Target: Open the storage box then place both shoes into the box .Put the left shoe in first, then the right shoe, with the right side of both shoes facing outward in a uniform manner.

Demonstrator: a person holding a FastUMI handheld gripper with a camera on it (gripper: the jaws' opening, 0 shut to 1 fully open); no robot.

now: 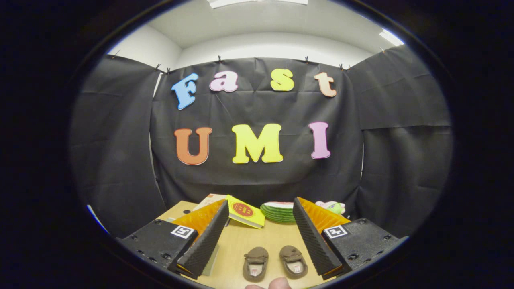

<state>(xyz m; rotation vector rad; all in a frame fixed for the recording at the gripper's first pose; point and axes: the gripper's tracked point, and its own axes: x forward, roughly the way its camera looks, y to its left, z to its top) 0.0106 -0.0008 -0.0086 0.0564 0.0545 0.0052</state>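
On the light wooden table [257, 241], the gripper [257, 237] is the largest item: two black blocks carrying orange fingers faced with ribbed black foam pads [204, 241]. The fingers are spread wide and hold nothing. Beyond them, at the far side of the table, lies a round, green-striped watermelon-slice object [279, 212], with a yellow booklet [245, 212] bearing a red disc tilted just beside it. A small pale plush toy [332, 206] sits past the right finger. Between the fingers, low on the table, a pair of small brown shoes stands side by side, close but apart: left shoe [255, 263] and right shoe [293, 261], each soft-looking, rounded, with a strap and pale insole. A fingertip [279, 283] shows just below the shoes.
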